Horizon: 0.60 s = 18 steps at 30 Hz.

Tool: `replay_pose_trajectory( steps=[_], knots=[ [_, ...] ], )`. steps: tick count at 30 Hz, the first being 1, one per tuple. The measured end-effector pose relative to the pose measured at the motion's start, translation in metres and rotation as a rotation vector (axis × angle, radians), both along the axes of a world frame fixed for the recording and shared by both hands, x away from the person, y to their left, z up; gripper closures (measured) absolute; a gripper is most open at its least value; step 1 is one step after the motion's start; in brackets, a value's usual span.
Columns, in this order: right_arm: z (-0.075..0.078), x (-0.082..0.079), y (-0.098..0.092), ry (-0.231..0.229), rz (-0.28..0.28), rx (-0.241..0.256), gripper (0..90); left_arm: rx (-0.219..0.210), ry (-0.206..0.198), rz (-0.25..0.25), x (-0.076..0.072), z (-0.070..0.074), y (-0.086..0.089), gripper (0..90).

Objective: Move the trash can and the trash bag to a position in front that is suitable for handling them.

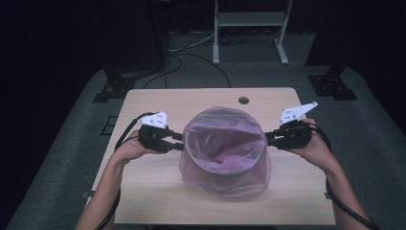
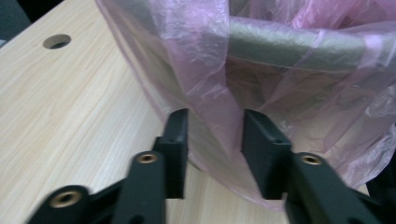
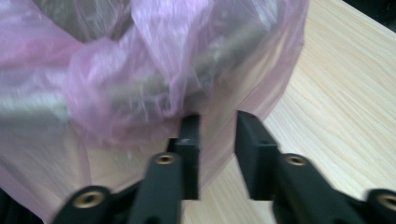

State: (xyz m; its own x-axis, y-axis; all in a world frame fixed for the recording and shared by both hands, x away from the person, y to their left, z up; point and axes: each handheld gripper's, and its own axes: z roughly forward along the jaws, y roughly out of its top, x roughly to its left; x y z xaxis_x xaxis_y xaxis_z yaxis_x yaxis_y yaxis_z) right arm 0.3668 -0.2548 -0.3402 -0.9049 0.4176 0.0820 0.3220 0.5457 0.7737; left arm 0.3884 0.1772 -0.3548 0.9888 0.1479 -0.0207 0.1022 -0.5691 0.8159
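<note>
Bin (image 1: 225, 160) dead centre on the table (image 1: 143, 191), a grey round bucket with a pink plastic liner (image 1: 218, 184) draped over its rim and hanging loose down the outside, bunching near the tabletop. Inside, the liner sags into the well, pink folds gathered toward the bottom.

Left gripper (image 1: 178, 140) sits at nine o'clock of the bin, nose pointing at three o'clock, tips right at the rim's edge. In the left gripper view, the jaws stand spread with a clear gap, and a hanging fold of liner (image 2: 210, 93) drops between them; the grey rim (image 2: 289, 46) runs across above. Whether the pads touch the film, I cannot tell.

Right gripper (image 1: 269, 139) mirrors it at three o'clock, nose pointing at nine o'clock, tips against the opposite side of the rim. Its own view shows the jaws parted too, a narrower gap, with a bulge of liner (image 3: 154, 84) just above and ahead of the tips; the picture is blurred there, so contact is unclear.

Both hands grip from underneath, palms up and cupping the tool bodies, forearms coming in from six o'clock and angling outward, wrists level with the bin's upper part. Cables trail back along each arm. A round hole (image 1: 243, 100) sits in the table at twelve o'clock of the bin.
</note>
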Motion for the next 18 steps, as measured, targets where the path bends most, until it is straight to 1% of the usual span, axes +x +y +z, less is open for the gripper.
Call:
replay_pose_trajectory(
  steps=[1,2,3,4,5,6,7,8,11,12,13,14,15,16,18],
  knots=[
    [0.0,0.0,0.002,0.008,0.005,0.005,83.2,0.001,-0.004,-0.002,-0.001,-0.001,-0.001,70.9],
    [0.0,0.0,0.002,0.008,0.005,0.005,83.2,0.001,-0.004,-0.002,-0.001,-0.001,-0.001,72.7],
    [0.001,0.0,0.003,0.01,0.006,0.006,86.3,0.0,-0.008,-0.002,-0.001,-0.001,-0.002,72.7],
    [0.002,0.0,0.005,0.009,0.006,0.004,90.0,-0.004,-0.007,-0.006,-0.003,-0.001,-0.002,77.7],
    [0.003,0.0,0.006,0.015,0.006,0.005,90.0,-0.003,-0.011,-0.004,-0.004,-0.001,-0.002,80.7],
    [0.003,0.0,0.008,0.023,0.005,0.005,90.0,-0.002,-0.014,-0.003,-0.005,-0.001,-0.002,86.0],
    [0.003,0.0,0.008,0.023,0.005,0.005,90.0,-0.003,-0.011,-0.002,-0.006,0.0,0.0,86.0],
    [0.003,-0.001,0.01,0.036,0.015,0.016,90.0,0.002,-0.008,0.0,-0.008,0.0,0.003,89.9],
    [0.003,-0.002,0.014,0.041,0.028,0.017,90.0,0.004,0.0,0.0,-0.011,0.001,0.008,90.0],
    [0.002,-0.004,0.019,0.046,0.041,0.021,90.0,0.003,0.0,0.006,-0.013,0.001,0.011,90.0],
    [0.002,-0.004,0.019,0.046,0.041,0.021,90.0,0.0,0.004,0.011,-0.014,0.001,0.013,90.0],
    [0.001,-0.003,0.023,0.048,0.046,0.03,90.0,-0.002,0.005,0.03,-0.015,0.0,0.018,90.0],
    [0.001,-0.003,0.023,0.048,0.046,0.03,90.0,-0.002,0.005,0.03,-0.015,0.0,0.018,90.0],
    [0.001,-0.002,0.024,0.048,0.041,0.033,90.0,0.005,0.008,0.056,-0.014,-0.001,0.02,90.0],
    [-0.002,0.004,0.026,0.053,0.022,0.044,90.0,-0.002,0.015,0.077,-0.012,-0.003,0.021,90.0]
  ],
)
